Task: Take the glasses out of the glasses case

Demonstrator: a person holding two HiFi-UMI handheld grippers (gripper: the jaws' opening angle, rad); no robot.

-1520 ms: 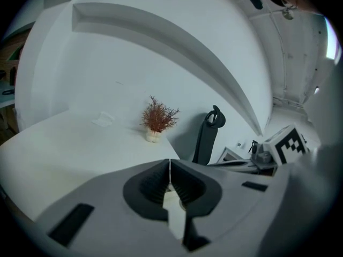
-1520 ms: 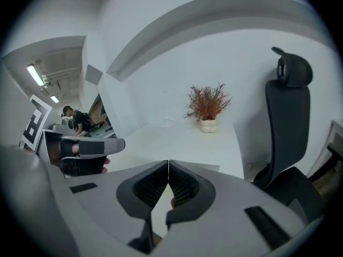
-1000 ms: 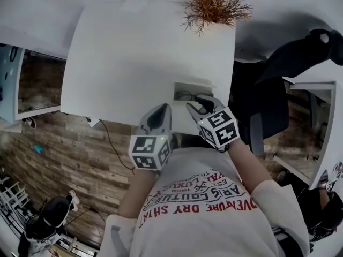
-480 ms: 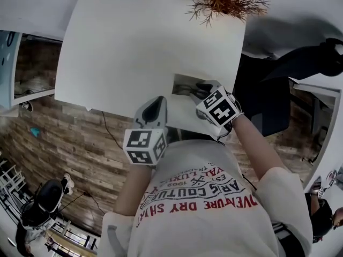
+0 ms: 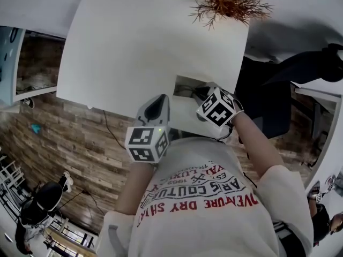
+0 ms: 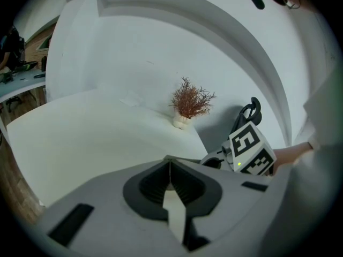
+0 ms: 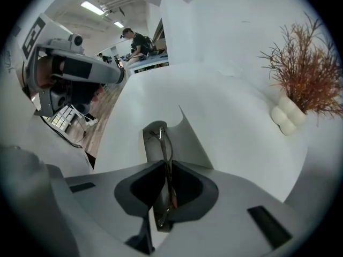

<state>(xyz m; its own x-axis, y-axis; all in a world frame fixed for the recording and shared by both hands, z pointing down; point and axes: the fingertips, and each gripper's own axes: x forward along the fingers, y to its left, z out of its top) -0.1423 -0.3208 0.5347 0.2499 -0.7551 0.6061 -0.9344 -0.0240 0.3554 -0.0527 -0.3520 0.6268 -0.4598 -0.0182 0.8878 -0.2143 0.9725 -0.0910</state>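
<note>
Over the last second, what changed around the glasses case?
The right tool moved forward to the open case, and its jaws, apart before, closed on the glasses there. The left tool stayed shut and empty near the table edge. Case and plant kept their places.

- white tabletop (image 5: 134,47), with a dry reddish plant (image 5: 229,1) at its far edge
- open case (image 5: 185,83) at the near edge, its inside grey
- right tongs (image 5: 202,93) reach into the case, where the glasses (image 5: 187,93) show as a thin dark shape
- left tongs (image 5: 159,100) hover just left of the case, apart from it
- dark chair (image 5: 268,98) to the right, wood floor (image 5: 80,159) below
</note>
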